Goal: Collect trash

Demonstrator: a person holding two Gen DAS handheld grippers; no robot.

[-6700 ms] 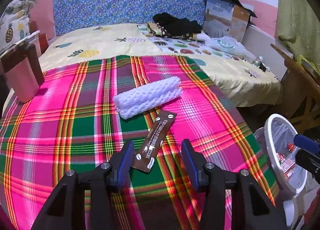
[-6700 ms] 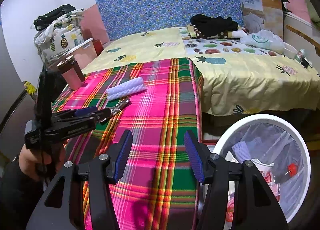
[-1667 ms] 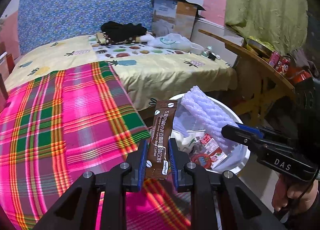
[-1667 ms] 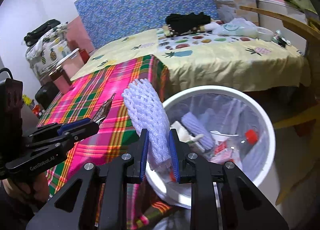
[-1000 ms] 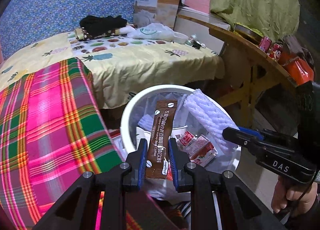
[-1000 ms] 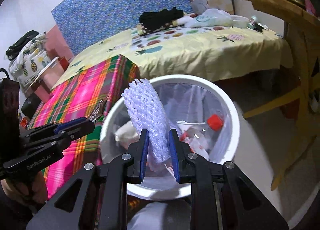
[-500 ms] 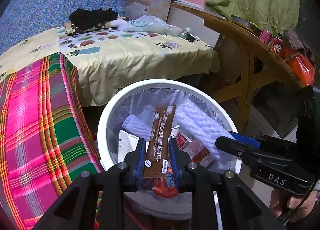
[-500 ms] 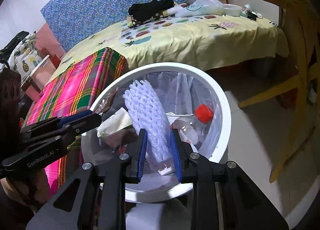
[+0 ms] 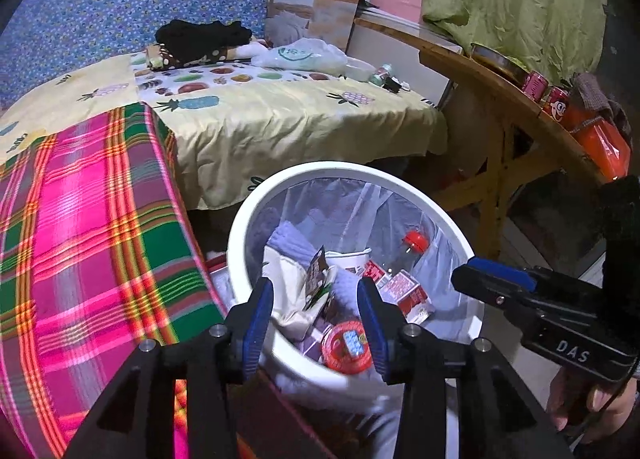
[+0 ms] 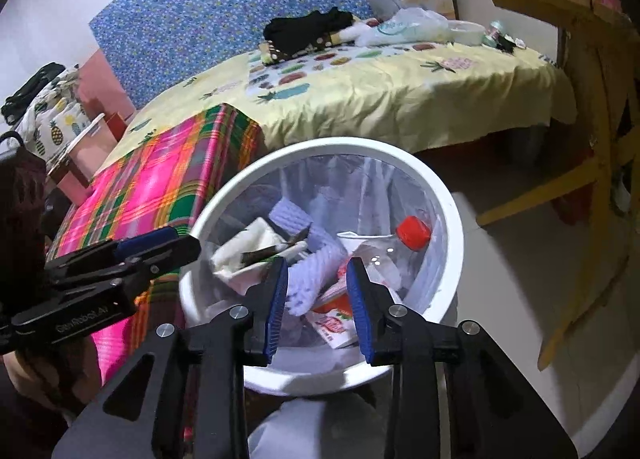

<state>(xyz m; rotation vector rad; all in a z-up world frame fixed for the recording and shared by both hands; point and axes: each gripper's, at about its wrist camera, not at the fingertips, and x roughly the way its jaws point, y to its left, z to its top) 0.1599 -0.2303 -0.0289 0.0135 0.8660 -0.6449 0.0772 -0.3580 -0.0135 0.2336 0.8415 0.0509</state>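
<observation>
Both bits of trash have dropped out of the claws since a second ago. Left gripper [image 9: 316,323] is opening with nothing pinched, the brown coffee sachet [image 9: 318,279] lying in the white bin [image 9: 240,227] just past its tips. Right gripper [image 10: 318,299] is opening too, the white foam net [image 10: 316,259] loose on the pile below it.

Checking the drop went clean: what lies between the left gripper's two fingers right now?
Nothing is held. In the left wrist view the opening left gripper frames only the bin below, where the brown sachet lies among trash.
</observation>
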